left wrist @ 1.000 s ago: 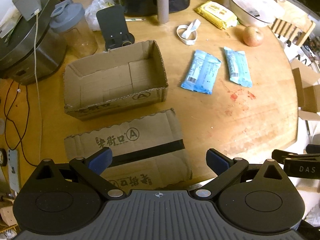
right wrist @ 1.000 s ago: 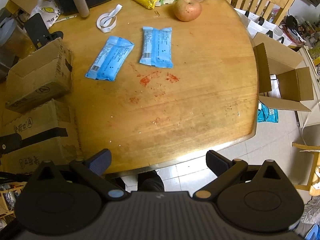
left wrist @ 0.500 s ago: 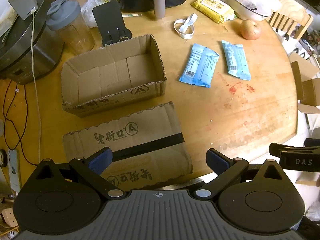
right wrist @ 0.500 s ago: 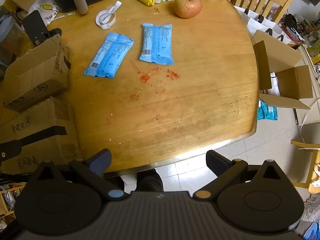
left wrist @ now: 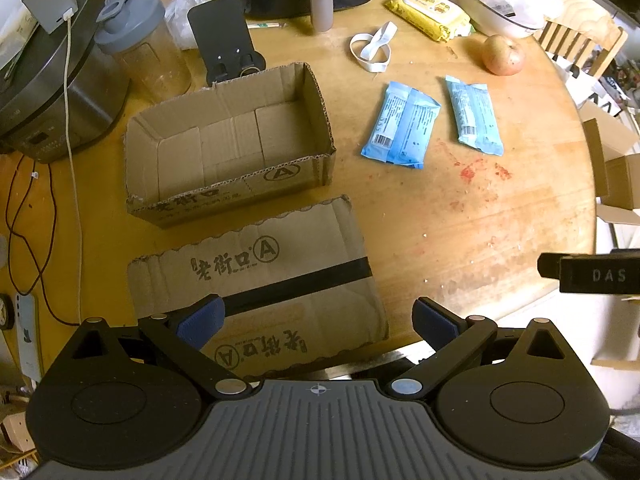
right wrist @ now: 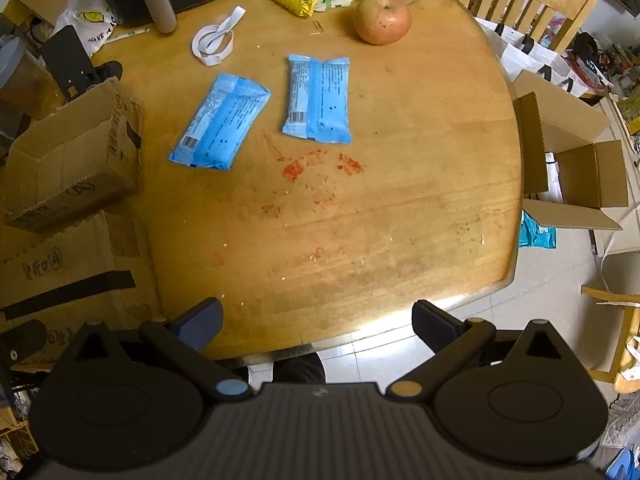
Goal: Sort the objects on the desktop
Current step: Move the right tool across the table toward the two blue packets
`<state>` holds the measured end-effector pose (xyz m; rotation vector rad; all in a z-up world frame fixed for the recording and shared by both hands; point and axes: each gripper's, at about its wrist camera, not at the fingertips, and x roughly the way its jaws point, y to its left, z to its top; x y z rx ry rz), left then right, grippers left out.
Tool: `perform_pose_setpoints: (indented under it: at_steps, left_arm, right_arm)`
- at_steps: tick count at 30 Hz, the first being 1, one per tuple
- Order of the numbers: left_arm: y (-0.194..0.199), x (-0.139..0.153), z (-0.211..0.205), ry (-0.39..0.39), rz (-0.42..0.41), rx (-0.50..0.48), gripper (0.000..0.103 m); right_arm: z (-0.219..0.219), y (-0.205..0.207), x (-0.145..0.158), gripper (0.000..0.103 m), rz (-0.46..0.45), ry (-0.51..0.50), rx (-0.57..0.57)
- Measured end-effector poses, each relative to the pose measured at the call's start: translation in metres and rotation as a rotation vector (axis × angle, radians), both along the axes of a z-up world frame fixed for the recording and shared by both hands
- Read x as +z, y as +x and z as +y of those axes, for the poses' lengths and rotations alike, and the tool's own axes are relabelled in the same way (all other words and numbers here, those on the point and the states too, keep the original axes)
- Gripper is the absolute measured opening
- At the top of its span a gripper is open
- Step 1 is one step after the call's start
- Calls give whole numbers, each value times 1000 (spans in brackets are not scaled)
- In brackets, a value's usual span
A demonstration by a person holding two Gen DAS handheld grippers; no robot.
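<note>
Blue packets (right wrist: 219, 123) (two) well beyond right tool (right wrist: 316, 318)

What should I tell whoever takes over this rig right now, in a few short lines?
Left gripper: open, holding nothing, above the flattened cardboard at the table's near edge.
Right gripper: open, holding nothing, over the near table edge.
Two blue packets lie side by side, apart, on the table, right of the open cardboard box.
Done: nothing visible; the box holds nothing.
Left: probably both packets, perhaps also the white strap.
</note>
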<state>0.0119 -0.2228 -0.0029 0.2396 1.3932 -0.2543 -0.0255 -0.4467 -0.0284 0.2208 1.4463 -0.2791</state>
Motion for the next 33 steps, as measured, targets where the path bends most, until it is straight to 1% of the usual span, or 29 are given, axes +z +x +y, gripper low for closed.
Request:
perform_pose_setpoints:
  at_steps: [8, 17, 24, 33]
  left_arm:
    - [0, -1, 1, 2, 2, 5, 103]
    - [1, -2, 2, 2, 5, 12, 103]
    - [4, -3, 3, 3, 8, 17, 103]
    - [8, -4, 5, 6, 11, 27, 103]
  right_arm:
    - [-2, 11, -5, 103, 3, 39, -18]
    - [-5, 23, -10, 103, 20, 24, -22]
    - [-12, 35, -13, 103, 23, 44, -38]
    - [-13, 48, -18, 103, 28, 38, -29]
